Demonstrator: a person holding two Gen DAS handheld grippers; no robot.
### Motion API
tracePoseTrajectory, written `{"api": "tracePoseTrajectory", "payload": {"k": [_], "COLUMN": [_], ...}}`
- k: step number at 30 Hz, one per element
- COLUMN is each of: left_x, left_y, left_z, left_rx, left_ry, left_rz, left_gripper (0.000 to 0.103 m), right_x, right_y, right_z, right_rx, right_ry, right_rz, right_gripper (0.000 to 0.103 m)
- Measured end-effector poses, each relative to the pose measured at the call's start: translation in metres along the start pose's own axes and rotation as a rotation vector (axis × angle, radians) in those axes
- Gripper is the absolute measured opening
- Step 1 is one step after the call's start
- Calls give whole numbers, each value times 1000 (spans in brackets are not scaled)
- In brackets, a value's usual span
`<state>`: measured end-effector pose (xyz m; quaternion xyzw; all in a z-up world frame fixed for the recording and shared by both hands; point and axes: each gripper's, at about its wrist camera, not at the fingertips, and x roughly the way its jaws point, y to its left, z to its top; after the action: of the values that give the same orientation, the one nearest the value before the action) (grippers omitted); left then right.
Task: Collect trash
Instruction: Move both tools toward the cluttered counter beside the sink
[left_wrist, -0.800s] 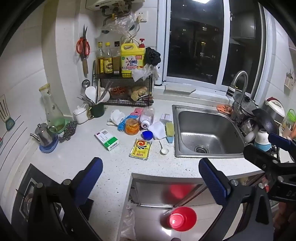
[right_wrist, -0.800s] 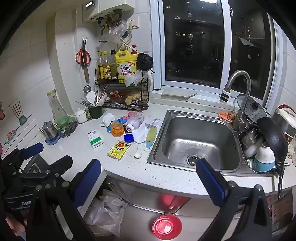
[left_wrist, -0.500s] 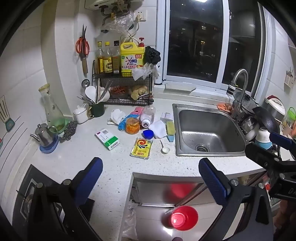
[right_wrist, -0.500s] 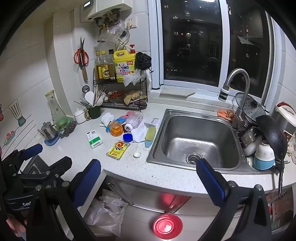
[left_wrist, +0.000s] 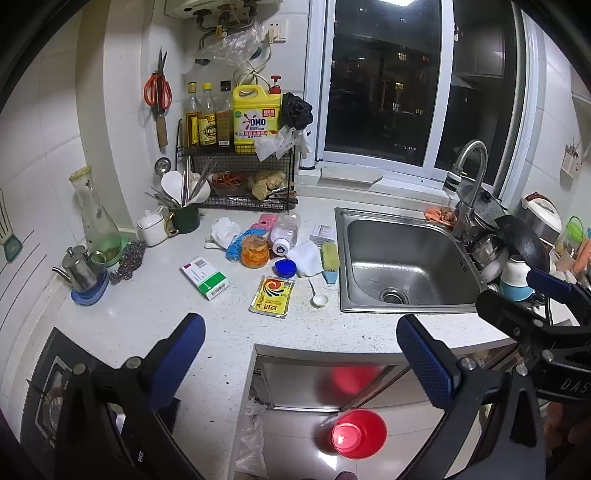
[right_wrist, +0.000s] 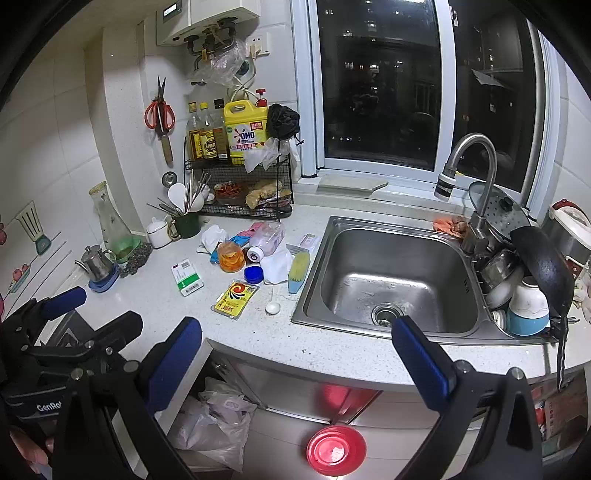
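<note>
L wrist view: left gripper (left_wrist: 299, 354) spread wide, nothing btwn jaws, hanging over counter (left_wrist: 155, 306) edge. Trash sits at 12 o'clock, well apart: yellow sachet (left_wrist: 272, 296) nearest, box (left_wrist: 204, 277) at 11, tissue (left_wrist: 223, 232) and bottle (left_wrist: 284, 232) farther back. Sachet prob. light, floppy, slick; pinch a short edge. Box light, stiff; take across narrow sides. R wrist view: right gripper (right_wrist: 295, 350) also spread, empty. Sachet (right_wrist: 235, 298) at 11 o'clock, box (right_wrist: 187, 277) further left, tissue (right_wrist: 212, 236) soft, crushable. Red bin (right_wrist: 335, 449) on floor at 6.
</note>
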<state>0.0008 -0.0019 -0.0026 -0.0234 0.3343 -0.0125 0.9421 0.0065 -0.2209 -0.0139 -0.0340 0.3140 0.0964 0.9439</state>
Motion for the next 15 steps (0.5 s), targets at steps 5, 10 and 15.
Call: {"api": "tracePoseTrajectory", "payload": {"k": [5, 10, 15], "left_x": [0, -3, -3], "left_y": [1, 1, 1], "left_z": [1, 2, 4], "left_rx": [1, -10, -9], "left_ry": [4, 3, 0], "left_rz": [0, -13, -15], "left_gripper": [103, 103, 103], "right_x": [1, 1, 1], "right_y": [0, 1, 2], "right_z": [1, 2, 0], "right_rx": [2, 4, 6], "right_ry": [5, 5, 1], "right_rz": [-1, 1, -2], "right_gripper": [103, 103, 103]}}
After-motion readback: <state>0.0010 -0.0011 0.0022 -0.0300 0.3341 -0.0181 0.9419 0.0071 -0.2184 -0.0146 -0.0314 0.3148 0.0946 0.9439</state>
